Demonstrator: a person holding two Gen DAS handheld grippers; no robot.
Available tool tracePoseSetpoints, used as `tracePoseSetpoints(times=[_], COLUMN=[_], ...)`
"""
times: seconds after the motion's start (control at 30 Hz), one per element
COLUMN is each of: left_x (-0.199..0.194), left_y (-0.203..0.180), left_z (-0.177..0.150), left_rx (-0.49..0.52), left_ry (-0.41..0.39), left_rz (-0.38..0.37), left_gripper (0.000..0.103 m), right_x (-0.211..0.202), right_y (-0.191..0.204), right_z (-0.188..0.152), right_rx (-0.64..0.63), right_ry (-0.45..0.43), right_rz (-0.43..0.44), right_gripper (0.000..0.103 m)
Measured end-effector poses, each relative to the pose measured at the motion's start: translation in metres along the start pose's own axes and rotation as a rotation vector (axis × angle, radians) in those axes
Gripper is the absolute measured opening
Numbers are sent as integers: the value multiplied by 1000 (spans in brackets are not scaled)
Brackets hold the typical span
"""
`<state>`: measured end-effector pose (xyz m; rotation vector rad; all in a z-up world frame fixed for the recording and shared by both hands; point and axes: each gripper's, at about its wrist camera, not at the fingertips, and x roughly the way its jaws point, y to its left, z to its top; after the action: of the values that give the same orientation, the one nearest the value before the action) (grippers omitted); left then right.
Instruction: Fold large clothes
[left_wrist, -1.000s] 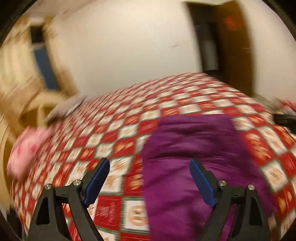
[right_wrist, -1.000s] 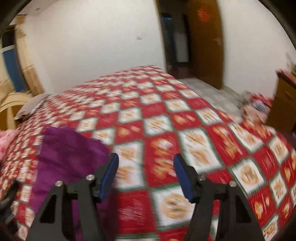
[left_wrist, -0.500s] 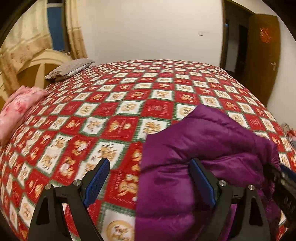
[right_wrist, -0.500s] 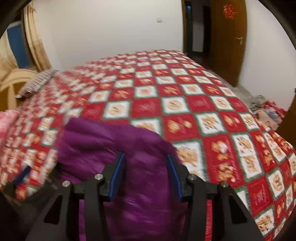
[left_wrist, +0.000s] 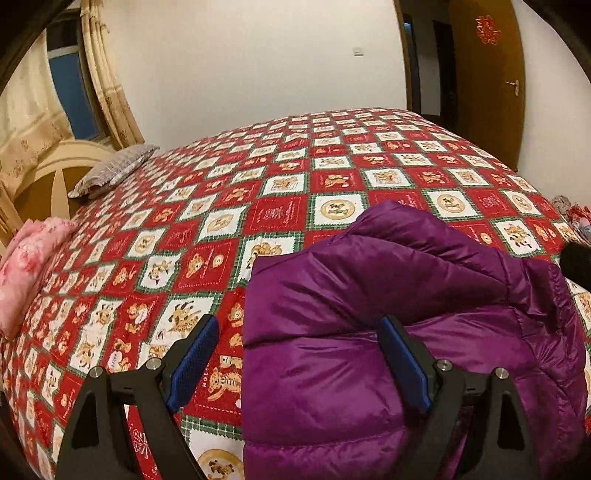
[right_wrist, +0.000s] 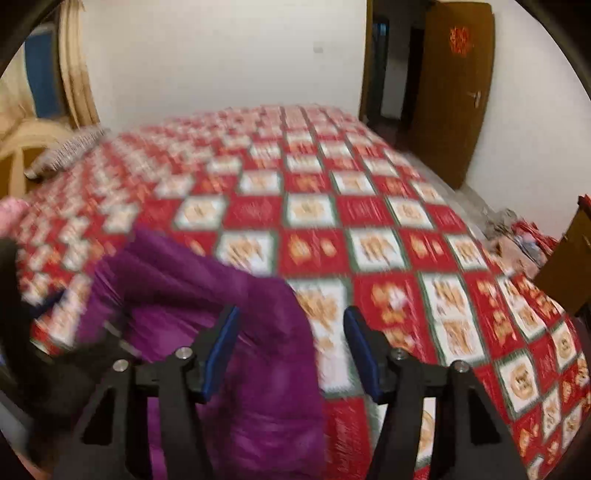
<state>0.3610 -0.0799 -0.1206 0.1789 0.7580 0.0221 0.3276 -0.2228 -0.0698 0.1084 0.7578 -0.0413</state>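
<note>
Left gripper (left_wrist: 295, 358) sat jaws wide apart, low over the purple jacket (left_wrist: 399, 317), its right finger over the folded fabric, its left over the bedspread (left_wrist: 280, 177). Right gripper (right_wrist: 291, 350) was also spread, clamping nothing; jacket lay under its left finger, probably not touching, view blurred. Versus 0.5 s ago, right gripper had widened and shifted right off the jacket. Both pointed forward, angled down across the bed.

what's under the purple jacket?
The purple jacket lies bunched on the red checked bedspread, which shows all around it. Whatever sits directly beneath its folds is covered, so nothing else can be confirmed there.
</note>
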Motion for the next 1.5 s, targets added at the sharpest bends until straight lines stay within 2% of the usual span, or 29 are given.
tracePoseSetpoints(times=[0.03, 0.07, 0.23, 0.33, 0.6, 0.93, 1.5], left_x=[4, 6, 17, 24, 38, 44, 51], left_y=[3, 6, 15, 12, 15, 10, 10], left_z=[-1, -2, -8, -11, -19, -23, -26], left_rx=[-13, -20, -65, -72, -102, -80, -78], left_ry=[4, 9, 16, 21, 46, 47, 73], left_rz=[-1, 1, -36, -37, -43, -18, -23], left_gripper=[89, 89, 96, 98, 102, 102, 102], right_x=[3, 13, 59, 61, 74, 83, 92], right_y=[1, 3, -8, -12, -15, -16, -14], right_z=[0, -4, -39, -46, -52, -58, -59], right_rx=[19, 26, 63, 70, 91, 102, 81], right_ry=[-10, -10, 32, 3, 23, 39, 68], right_rz=[28, 16, 24, 47, 90, 96, 74], right_gripper=[52, 46, 45, 45, 47, 48, 48])
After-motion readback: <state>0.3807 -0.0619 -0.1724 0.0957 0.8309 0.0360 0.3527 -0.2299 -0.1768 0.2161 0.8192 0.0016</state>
